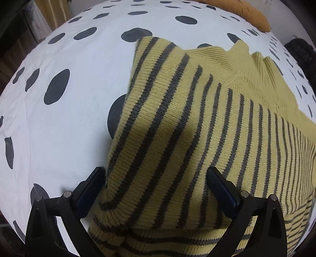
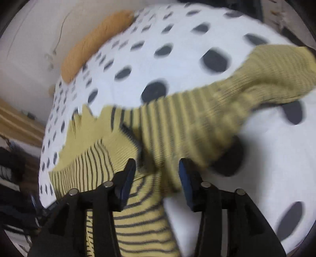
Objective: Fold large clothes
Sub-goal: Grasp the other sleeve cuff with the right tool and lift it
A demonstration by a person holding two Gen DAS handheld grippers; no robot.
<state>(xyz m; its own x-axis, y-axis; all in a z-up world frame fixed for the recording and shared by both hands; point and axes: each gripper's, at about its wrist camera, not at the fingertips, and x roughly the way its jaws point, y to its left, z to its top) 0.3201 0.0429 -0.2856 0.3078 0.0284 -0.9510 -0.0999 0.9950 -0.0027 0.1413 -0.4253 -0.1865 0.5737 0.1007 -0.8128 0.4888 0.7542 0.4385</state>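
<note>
A white bedsheet (image 1: 65, 122) with dark spots carries the yellow striped sweater (image 1: 177, 138), one sleeve folded across its body. The left gripper (image 1: 156, 187) stands wide over that fold, gripping nothing. The right gripper (image 2: 158, 178), blurred, seems part-open astride the other sleeve (image 2: 197, 126); a shallow pinch there could let the knit slip out and bunch.

Yellow knit sweater with dark grey stripes (image 1: 177, 138) lying on a white sheet with dark grey spots (image 1: 59, 118), one striped sleeve folded across the body, left gripper (image 1: 156, 176) spread wide over the sleeve's near end, orange cushion (image 1: 246, 11) at the far edge
</note>
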